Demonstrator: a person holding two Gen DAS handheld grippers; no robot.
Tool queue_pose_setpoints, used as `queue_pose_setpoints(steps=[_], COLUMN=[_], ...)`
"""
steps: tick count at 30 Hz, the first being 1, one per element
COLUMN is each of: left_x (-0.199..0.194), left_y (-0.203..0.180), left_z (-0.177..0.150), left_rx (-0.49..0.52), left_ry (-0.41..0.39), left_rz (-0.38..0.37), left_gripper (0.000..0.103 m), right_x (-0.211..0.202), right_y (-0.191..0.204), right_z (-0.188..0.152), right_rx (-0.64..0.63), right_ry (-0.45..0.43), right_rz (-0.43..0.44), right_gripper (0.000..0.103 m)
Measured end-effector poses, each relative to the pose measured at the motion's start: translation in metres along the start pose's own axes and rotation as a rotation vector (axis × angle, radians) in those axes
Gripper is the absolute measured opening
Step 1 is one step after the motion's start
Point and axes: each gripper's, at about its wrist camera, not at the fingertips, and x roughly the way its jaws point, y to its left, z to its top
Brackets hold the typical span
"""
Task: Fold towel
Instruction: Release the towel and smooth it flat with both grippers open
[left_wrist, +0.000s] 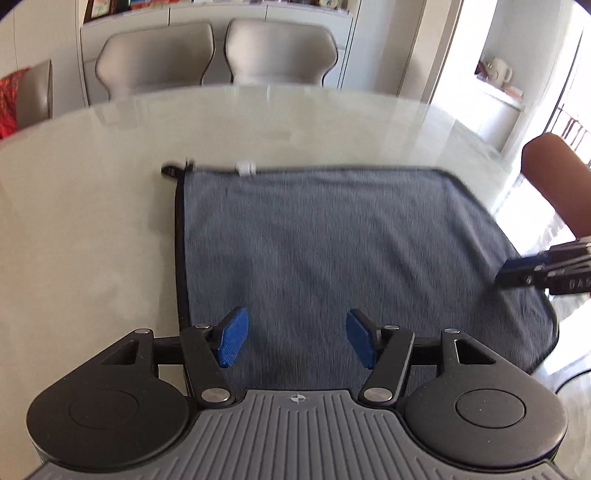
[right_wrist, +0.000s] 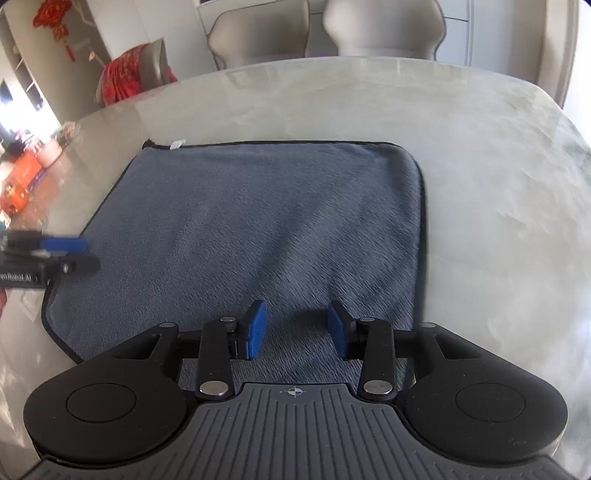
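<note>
Your towel (left_wrist: 314, 251) lies flat on the table (left_wrist: 92, 206), right in front of you, and it looks like it has been folded at least once, though the blurry edges make that hard to be sure of. Your left gripper (left_wrist: 291, 338) hangs over the near left part of the towel with its blue pads (left_wrist: 232, 338) apart and nothing between them. Your right gripper (right_wrist: 297, 330) hangs over the near right part, with its pads apart too but not as wide, and it is empty as well. Here is what could go wrong. The table top is smooth, shiny and hard, so the towel can slide away when you push a pad under its edge. The towel is soft, fuzzy and thick, so you could pinch only the top layer and leave the bottom one behind, and then the fold would come open. If one hand lifts sooner than the other, the cloth will twist and the corners will not meet. The dark stitched border (left_wrist: 180, 236) is thin and floppy and can slip out of the pads. A small white tag (left_wrist: 245, 167) and a little loop (left_wrist: 171, 170) stick out at the far edge and could bunch up. The towel has round corners, so lining them up is harder.
</note>
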Motion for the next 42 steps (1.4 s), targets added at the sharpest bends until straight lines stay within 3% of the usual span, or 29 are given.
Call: queue_pose_setpoints(steps=[3,7,9,10,13,16,18,22,26,29,32,35,42], left_x=[-0.007,-0.014,-0.016,-0.019,-0.019,-0.012,-0.005,0.006,-0.001,-0.013,-0.026,-0.031,-0.018], left_y=[0.0,0.005,0.009,0.01,-0.004,-0.021,-0.026,-0.025,-0.014,-0.001,0.014,0.023,0.031], left_z=[-0.011,-0.02,-0.018,-0.014,-0.003,0.003,0.005,-0.002,-0.014,-0.021,-0.024,-0.023,-0.014], left_rx=[0.056,0.046,0.002,-0.012,0.008,0.028,0.026,0.024,0.054,-0.01,-0.113,-0.187,-0.235], left_ry=[0.019,0.023,0.029,0.012,-0.067,-0.125,-0.12,-0.053,-0.049,-0.041,-0.071,-0.086,0.011], left_rz=[0.075,0.101,0.09,0.081,0.049,0.006,-0.016,0.015,0.059,0.094,0.13,0.157,0.124], left_gripper=[0.062,0.063,0.063,0.063,0.064,0.064,0.064,0.064,0.064,0.064,0.067,0.073,0.073], right_x=[-0.01,-0.018,-0.018,-0.019,-0.007,0.018,0.03,0.027,0.008,-0.011,-0.023,-0.028,-0.03], right_y=[-0.014,-0.022,-0.011,-0.001,0.021,0.038,0.04,0.02,-0.003,-0.013,-0.003,0.017,0.068], right_z=[-0.011,-0.018,-0.012,-0.007,0.007,0.015,0.016,0.008,-0.009,-0.024,-0.033,-0.038,-0.036], right_rx=[0.054,0.101,0.065,0.027,0.027,0.025,0.035,0.057,0.099,0.15,0.121,0.08,-0.033], right_ry=[-0.014,-0.02,-0.03,-0.074,-0.171,-0.196,-0.179,-0.161,-0.146,-0.145,-0.144,-0.144,-0.107], right_rz=[-0.028,-0.058,-0.116,-0.11,-0.013,0.049,0.07,0.017,-0.084,-0.134,-0.164,-0.134,-0.028], right_gripper=[0.035,0.035,0.038,0.039,0.055,0.056,0.056,0.056,0.056,0.058,0.059,0.059,0.058])
